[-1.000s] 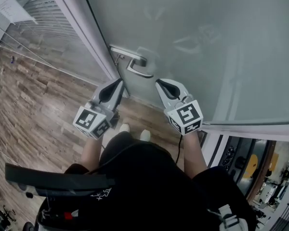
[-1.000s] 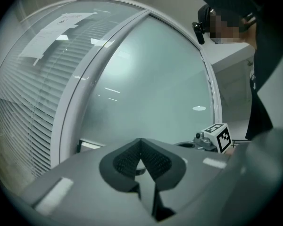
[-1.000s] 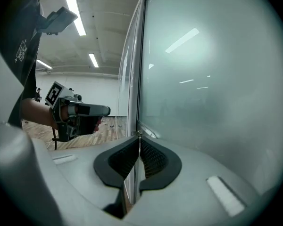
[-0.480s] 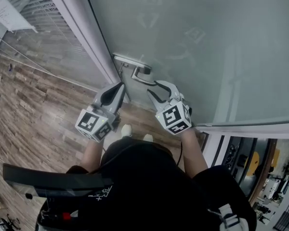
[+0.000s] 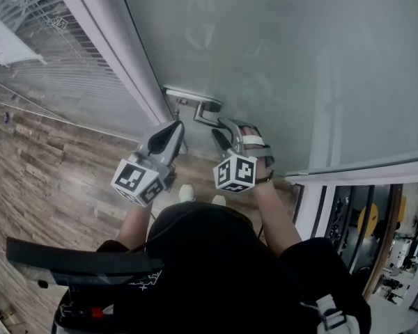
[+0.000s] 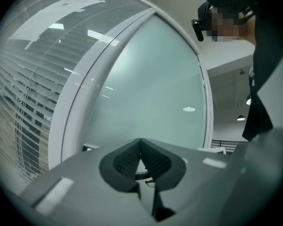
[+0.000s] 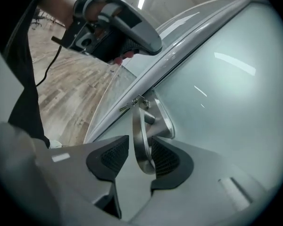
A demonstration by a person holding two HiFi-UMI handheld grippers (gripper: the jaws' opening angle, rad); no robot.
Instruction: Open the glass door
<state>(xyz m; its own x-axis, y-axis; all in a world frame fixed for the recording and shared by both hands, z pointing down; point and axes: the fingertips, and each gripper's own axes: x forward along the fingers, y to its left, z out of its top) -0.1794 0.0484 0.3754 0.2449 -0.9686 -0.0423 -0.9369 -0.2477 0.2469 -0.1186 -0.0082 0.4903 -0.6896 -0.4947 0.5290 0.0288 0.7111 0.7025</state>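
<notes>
The right gripper point(image 7: 140, 157) has its jaws partly apart around the metal lever handle point(image 7: 139, 126), which lies against one pad, near the frosted glass door's point(image 5: 285, 61) frame-side edge. The left gripper point(image 6: 140, 149) hangs just beside, jaws together on nothing.

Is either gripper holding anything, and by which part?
Nothing is gripped yet. The right gripper stands open around the door handle, near the lever's free end, not closed on it. The left gripper is shut and empty.
</notes>
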